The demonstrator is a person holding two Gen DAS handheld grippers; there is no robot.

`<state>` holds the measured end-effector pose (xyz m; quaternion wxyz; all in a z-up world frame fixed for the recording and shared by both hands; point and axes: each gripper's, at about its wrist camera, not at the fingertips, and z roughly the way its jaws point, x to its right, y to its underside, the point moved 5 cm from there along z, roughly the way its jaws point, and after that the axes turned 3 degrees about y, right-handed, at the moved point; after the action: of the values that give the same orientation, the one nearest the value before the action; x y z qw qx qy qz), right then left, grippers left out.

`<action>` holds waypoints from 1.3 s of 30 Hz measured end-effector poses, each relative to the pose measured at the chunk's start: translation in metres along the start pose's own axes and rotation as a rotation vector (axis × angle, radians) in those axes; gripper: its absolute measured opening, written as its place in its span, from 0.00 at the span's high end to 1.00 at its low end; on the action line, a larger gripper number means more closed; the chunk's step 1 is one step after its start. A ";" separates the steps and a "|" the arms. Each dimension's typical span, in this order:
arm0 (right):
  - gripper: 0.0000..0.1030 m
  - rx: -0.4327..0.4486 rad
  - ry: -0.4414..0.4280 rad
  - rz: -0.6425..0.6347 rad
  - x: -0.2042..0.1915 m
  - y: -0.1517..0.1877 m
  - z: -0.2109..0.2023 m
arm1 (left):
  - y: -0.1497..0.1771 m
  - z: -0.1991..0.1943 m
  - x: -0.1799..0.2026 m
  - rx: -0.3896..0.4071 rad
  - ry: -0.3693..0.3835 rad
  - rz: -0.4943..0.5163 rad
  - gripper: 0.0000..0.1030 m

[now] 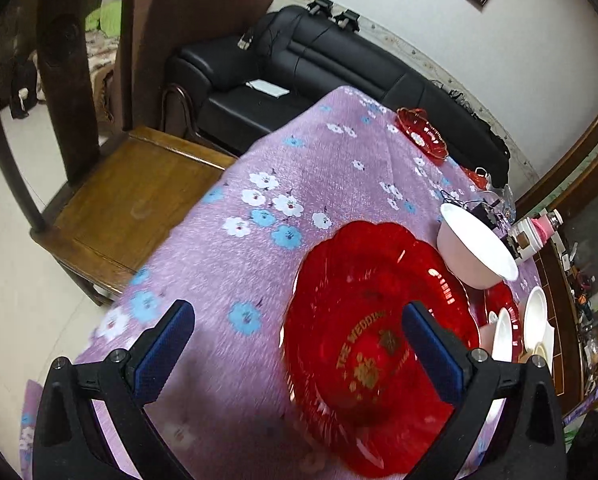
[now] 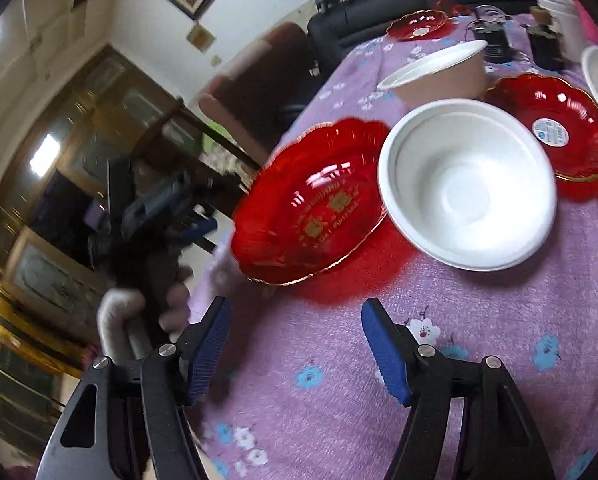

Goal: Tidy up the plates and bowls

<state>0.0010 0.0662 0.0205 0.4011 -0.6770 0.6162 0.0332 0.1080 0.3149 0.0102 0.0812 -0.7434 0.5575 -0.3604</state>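
Left wrist view: the left gripper [image 1: 299, 334] hovers with its jaws spread wide and nothing between the pads, above the near edge of the large red plate [image 1: 373, 344] on the purple flowered tablecloth [image 1: 299, 160]; beyond that plate stands a pink-sided bowl [image 1: 475, 246], and a small red dish [image 1: 421, 132] lies well past it by the black sofa [image 1: 319, 64]; a wooden chair [image 1: 127, 204] stands beside the table. Right wrist view: the right gripper [image 2: 295, 346] is parted and empty, short of the large red plate [image 2: 311, 200]; a white bowl [image 2: 469, 184] touches that plate's right rim; a second red plate [image 2: 555, 124] lies just beyond the bowl.
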 end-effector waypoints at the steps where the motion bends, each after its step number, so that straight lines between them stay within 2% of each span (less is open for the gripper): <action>1: 0.29 0.004 0.016 0.018 0.003 -0.004 0.006 | -0.002 0.006 0.001 -0.010 0.006 0.000 0.00; 4: 0.29 0.015 0.064 0.085 0.018 -0.023 0.027 | -0.007 0.026 0.004 -0.040 0.000 0.004 0.00; 7: 0.29 -0.001 0.070 0.137 0.024 -0.033 0.043 | -0.008 0.041 0.009 -0.073 0.001 0.007 0.00; 13: 0.30 0.011 0.117 0.126 0.015 -0.039 0.062 | -0.002 0.051 0.020 -0.088 0.019 0.007 0.00; 16: 0.42 -0.006 0.121 0.137 0.018 -0.041 0.071 | -0.002 0.053 0.022 -0.090 0.019 -0.005 0.01; 17: 0.47 -0.013 0.120 0.143 0.020 -0.040 0.074 | -0.002 0.053 0.023 -0.094 0.021 -0.009 0.03; 19: 0.54 -0.008 0.126 0.150 0.025 -0.040 0.075 | 0.001 0.056 0.023 -0.121 0.014 -0.013 0.24; 20: 0.56 -0.008 0.129 0.147 0.026 -0.040 0.075 | 0.002 0.056 0.024 -0.126 0.004 -0.001 0.27; 22: 0.58 -0.008 0.142 0.140 0.028 -0.040 0.073 | 0.004 0.056 0.026 -0.125 -0.052 0.042 0.44; 23: 0.61 -0.007 0.154 0.137 0.028 -0.040 0.073 | 0.005 0.055 0.024 -0.117 -0.091 0.055 0.49; 25: 0.67 -0.004 0.168 0.136 0.030 -0.039 0.074 | 0.004 0.052 0.017 -0.108 -0.113 0.041 0.69; 27: 0.72 -0.003 0.178 0.129 0.031 -0.037 0.072 | 0.003 0.048 0.005 -0.108 -0.108 0.001 0.80; 28: 0.72 -0.004 0.177 0.124 0.031 -0.036 0.073 | 0.003 0.045 0.001 -0.113 -0.088 -0.022 0.80; 34: 0.74 -0.003 0.174 0.084 0.017 -0.030 0.074 | 0.010 0.020 -0.003 -0.057 -0.124 -0.002 0.80; 39: 0.77 0.003 0.141 0.050 0.002 -0.026 0.066 | 0.013 -0.022 -0.004 0.015 -0.107 0.004 0.80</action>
<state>0.0541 0.1014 -0.0121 0.3568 -0.6615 0.6596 -0.0057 0.0835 0.3202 0.0174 0.1172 -0.7599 0.5511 -0.3242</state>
